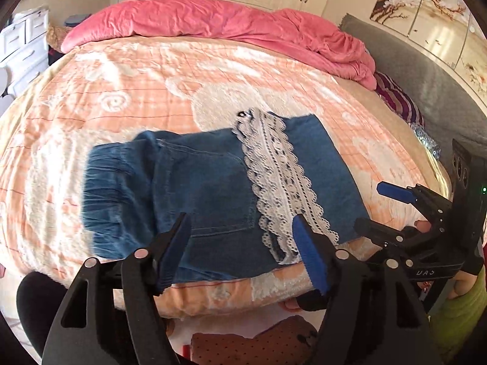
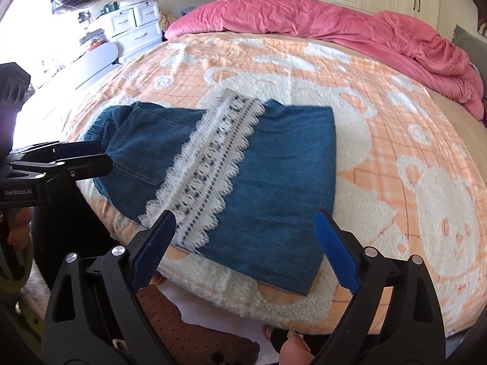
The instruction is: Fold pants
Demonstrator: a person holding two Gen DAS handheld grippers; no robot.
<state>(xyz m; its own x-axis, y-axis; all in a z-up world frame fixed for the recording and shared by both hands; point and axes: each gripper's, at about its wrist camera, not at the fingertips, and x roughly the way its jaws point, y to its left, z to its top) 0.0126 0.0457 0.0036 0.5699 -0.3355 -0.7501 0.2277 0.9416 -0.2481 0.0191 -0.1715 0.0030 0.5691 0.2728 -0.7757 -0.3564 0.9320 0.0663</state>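
Blue denim pants lie folded into a compact rectangle near the front edge of the bed, with a white lace band running across them. My left gripper hovers open over the pocket side of the pants, with nothing between its blue pads; in the right wrist view the left gripper shows at the left beside the elastic waistband end. My right gripper stands wide open above the near edge of the folded legs, holding nothing, and the right gripper also shows at the right of the left wrist view.
An orange and white bear-pattern blanket covers the bed. A crumpled pink duvet lies along its far side, beside a grey headboard. White drawers stand at the far left. Brown dotted slippers are below the bed's edge.
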